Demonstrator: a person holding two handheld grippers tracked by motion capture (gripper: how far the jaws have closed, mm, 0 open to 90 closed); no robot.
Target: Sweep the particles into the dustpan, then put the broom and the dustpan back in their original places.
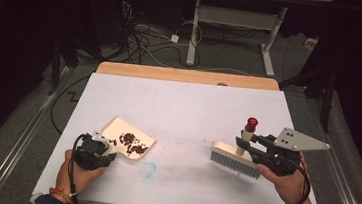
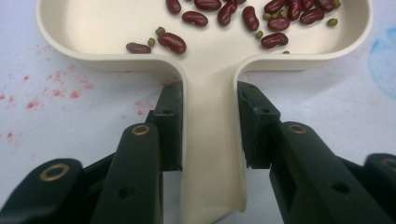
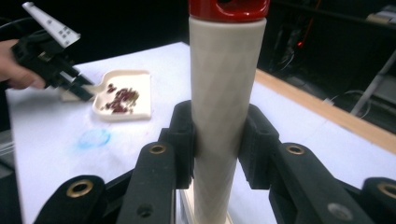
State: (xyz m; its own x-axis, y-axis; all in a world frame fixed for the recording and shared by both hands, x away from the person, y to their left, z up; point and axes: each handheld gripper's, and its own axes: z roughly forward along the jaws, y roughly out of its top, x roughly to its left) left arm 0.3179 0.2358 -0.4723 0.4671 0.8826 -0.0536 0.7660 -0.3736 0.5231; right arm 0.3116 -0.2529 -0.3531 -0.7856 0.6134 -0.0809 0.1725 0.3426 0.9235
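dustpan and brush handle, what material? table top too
Dustpan: likely moulded plastic, smooth cream satin, rounded rim. Brush handle: probably the same cream plastic, faint faceted texture, glossy red cap. Table top: a matte white sheet, paper or laminate, unclear; red and blue stains; bare wood edge at the far side.

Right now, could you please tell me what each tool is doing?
Left tool: closed on the dustpan handle.
Right tool: closed on the brush handle.

The white table [image 1: 183, 112] is lit from above — its surroundings sink into near black. The right gripper view's far background is soft.
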